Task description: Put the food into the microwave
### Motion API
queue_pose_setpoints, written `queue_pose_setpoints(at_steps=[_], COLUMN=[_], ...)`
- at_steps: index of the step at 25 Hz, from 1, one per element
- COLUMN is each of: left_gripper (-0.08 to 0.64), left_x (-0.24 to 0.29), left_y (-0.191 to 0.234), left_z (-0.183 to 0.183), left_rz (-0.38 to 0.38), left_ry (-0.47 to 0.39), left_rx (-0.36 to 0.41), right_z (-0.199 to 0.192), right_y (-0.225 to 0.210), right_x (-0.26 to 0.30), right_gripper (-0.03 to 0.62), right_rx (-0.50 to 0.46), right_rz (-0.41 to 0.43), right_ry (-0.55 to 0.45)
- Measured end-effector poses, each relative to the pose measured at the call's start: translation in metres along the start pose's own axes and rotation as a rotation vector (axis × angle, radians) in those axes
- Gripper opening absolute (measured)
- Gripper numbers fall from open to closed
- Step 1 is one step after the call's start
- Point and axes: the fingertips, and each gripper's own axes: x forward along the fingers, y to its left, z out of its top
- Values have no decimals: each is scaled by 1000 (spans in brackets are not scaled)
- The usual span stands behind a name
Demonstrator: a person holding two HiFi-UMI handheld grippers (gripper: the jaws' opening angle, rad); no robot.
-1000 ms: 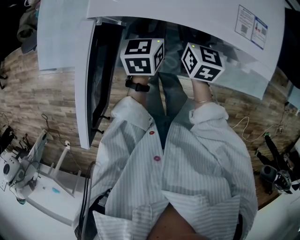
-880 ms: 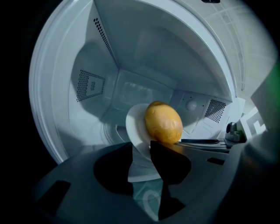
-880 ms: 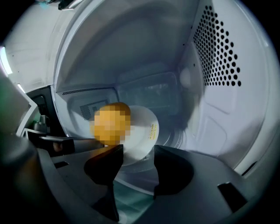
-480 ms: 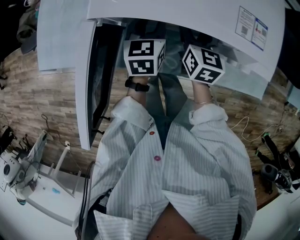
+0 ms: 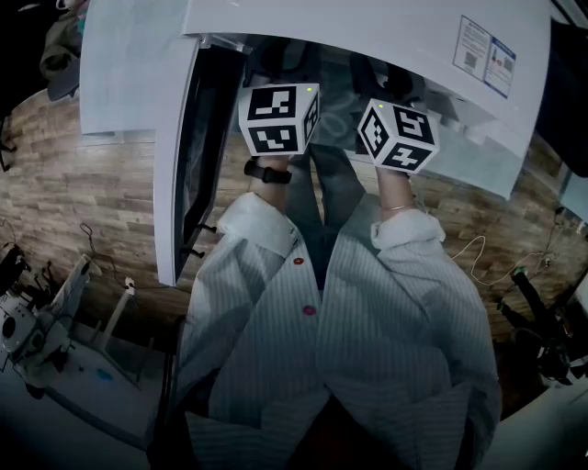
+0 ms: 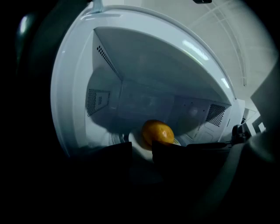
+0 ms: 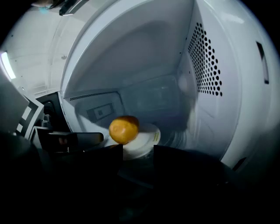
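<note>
An orange (image 6: 157, 132) sits on a white plate (image 6: 139, 141) on the floor of the open white microwave (image 5: 367, 27). In the right gripper view the orange (image 7: 124, 129) rests on the left part of the plate (image 7: 146, 136). My left gripper (image 6: 141, 151) stands open, and the plate's near rim shows in the gap between its dark jaws. My right gripper (image 7: 138, 153) is open too, just in front of the plate. In the head view only the marker cubes (image 5: 278, 119) (image 5: 397, 136) show at the oven's mouth; the fingertips are hidden inside.
The microwave door (image 5: 175, 165) hangs open on the left beside my left arm. A perforated vent panel (image 7: 205, 65) lines the right inner wall. Below lie a wooden floor (image 5: 92, 193), a white rack (image 5: 55, 340) at lower left and cables (image 5: 478, 248) on the right.
Both hands stay at the microwave's mouth. The left gripper's cube has tilted slightly, and the head view has shifted a little and darkened.
</note>
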Motion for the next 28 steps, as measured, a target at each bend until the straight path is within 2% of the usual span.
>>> queue_pose_setpoints(at_steps=[10,20,28], left_gripper=[146,134,109], left_x=[-28,-58,-78], left_y=[-11,-35,-51], left_z=[24,43,56], left_rz=[-13,-64,-104], left_ry=[-34,-57,-86], left_rx=[34,50,27], right_z=[19,38,55], right_y=[25,48,65], right_x=[-18,-43,-65], right_gripper=[225,222,146], right_rx=[29,28,7], right_rz=[103,192,246], right_ry=[-17,-51,-80])
